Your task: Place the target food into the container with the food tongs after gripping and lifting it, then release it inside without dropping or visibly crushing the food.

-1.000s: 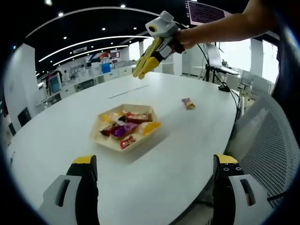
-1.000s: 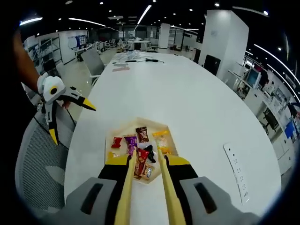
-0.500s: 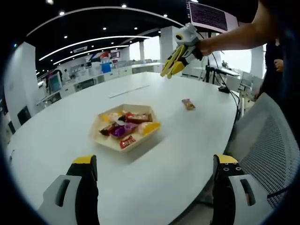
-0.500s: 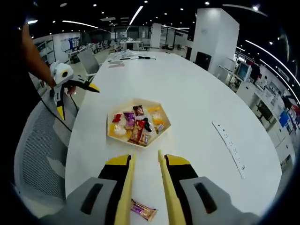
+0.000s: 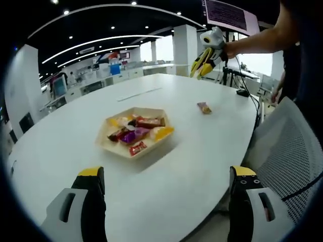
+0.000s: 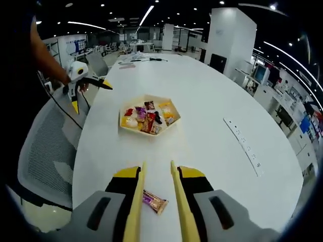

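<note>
My right gripper (image 6: 156,176) has its two yellow tong arms a small way open, and nothing is between them. Just under the tips lies a wrapped snack bar (image 6: 154,201), flat on the white table (image 6: 212,121). I cannot tell whether the tongs touch it. Its long side runs slantwise, from close to the left tong arm down toward the right one. In the left gripper view the same bar (image 5: 204,107) sits alone on the table, out past my fingers to the right, with the right gripper (image 5: 204,57) hanging in the air above and beyond it.

My left gripper (image 5: 166,186) has its jaws spread wide apart and holds nothing. In the right gripper view I see it (image 6: 86,88) off to the left, over the table's edge.

Straight ahead of the right tongs, well apart from the bar, sits the six-sided tray (image 6: 169,124). It is full of small wrapped snacks (image 6: 146,117) in red, purple and orange. From my left fingers the tray (image 5: 103,142) is ahead and a little to the left.

Between the bar and the tray is bare white table with lots of room. The table's curved edge is near the bar on the left, and a grey mesh chair (image 6: 45,146) stands just past that edge.
</note>
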`<state>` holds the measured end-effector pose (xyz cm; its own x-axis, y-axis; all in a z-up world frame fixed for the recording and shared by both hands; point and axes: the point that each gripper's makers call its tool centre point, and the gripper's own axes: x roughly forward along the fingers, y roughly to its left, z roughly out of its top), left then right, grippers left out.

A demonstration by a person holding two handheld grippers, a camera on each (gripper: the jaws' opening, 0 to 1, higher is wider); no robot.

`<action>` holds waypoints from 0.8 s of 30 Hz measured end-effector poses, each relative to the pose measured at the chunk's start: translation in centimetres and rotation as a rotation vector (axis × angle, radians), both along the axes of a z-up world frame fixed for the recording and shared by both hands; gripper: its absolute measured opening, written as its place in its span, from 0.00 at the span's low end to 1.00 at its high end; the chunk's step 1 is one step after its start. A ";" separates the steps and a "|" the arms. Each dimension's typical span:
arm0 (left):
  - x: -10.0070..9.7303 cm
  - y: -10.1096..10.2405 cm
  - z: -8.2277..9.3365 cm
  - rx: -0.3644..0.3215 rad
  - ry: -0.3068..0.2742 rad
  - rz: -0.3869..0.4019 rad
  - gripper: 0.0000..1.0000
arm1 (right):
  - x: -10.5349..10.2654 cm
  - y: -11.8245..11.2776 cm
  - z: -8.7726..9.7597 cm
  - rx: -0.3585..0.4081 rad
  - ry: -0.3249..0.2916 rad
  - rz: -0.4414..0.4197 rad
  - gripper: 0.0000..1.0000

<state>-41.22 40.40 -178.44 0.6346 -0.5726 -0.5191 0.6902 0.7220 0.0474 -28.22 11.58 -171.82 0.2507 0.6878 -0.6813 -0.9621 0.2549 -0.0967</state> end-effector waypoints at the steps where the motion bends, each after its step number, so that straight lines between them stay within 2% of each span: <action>1: 0.0 0.0 0.0 0.000 0.000 0.001 1.00 | 0.0 -0.3 -0.1 0.002 0.001 0.002 0.27; 9: 0.1 0.4 -0.6 0.030 0.010 0.012 1.00 | 0.0 -2.1 -0.7 0.000 -0.004 0.020 0.28; 14: 0.1 0.6 -0.8 0.047 0.015 0.020 1.00 | 0.0 -2.2 -1.3 -0.020 -0.008 0.051 0.28; 17: 0.3 0.9 -0.6 0.043 0.004 0.038 1.00 | -0.6 -2.0 -1.9 -0.021 0.012 0.087 0.28; 24: 0.4 1.1 -0.6 0.042 0.006 0.052 1.00 | -1.6 -2.0 -5.5 -0.097 0.032 0.171 0.27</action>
<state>-40.79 41.45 -179.00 0.6595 -0.5167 -0.5459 0.6521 0.7545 0.0737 -29.80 9.57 -177.29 0.1131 0.6489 -0.7524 -0.9936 0.0785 -0.0817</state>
